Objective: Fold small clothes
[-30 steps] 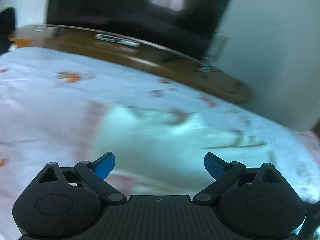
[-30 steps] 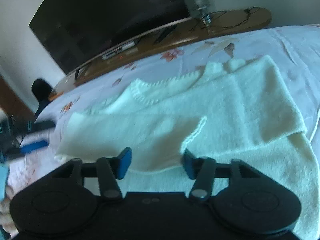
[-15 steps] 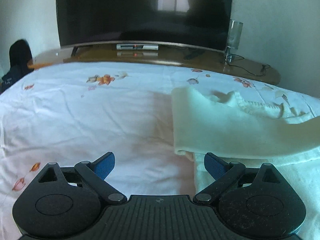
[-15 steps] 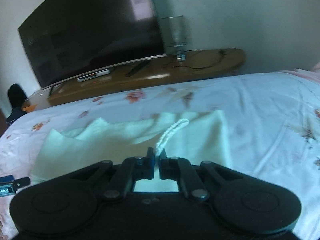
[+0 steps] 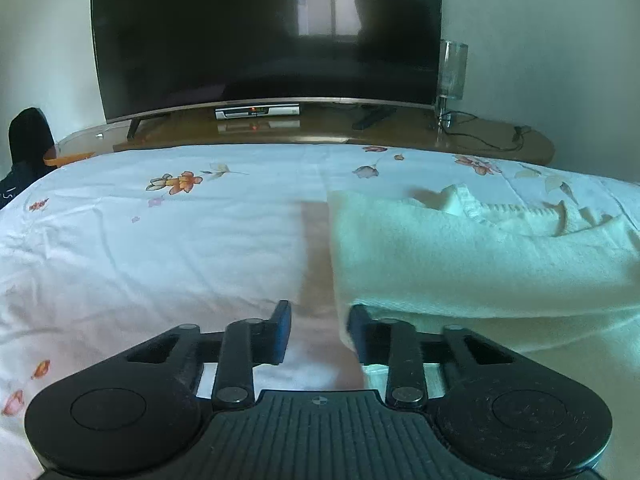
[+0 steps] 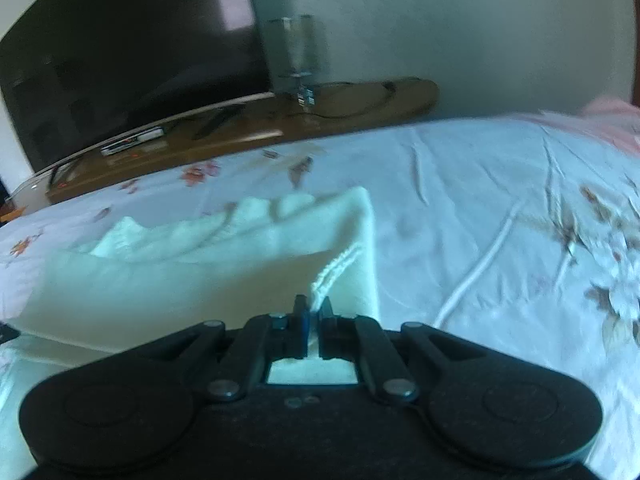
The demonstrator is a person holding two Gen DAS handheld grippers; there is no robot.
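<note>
**Right wrist view: one sweater, pinched at its hem**

Right gripper [image 6: 313, 312] has its jaws pressed onto the ribbed edge of the single cream sweater [image 6: 168, 280], which lies on the flowered bedsheet [image 6: 480, 208]. Left gripper [image 5: 318, 330] is partly spread at the sweater's left edge, holding nothing. No writing is readable; the right view is blurred.

The sweater [image 5: 460, 256] lies on the bed [image 5: 180, 240], to the right of the left claw [image 5: 318, 330]. Behind the bed stands the bench [image 5: 320, 130], with the television [image 5: 264, 32] on it and a glass [image 5: 452, 72] at its right.
</note>
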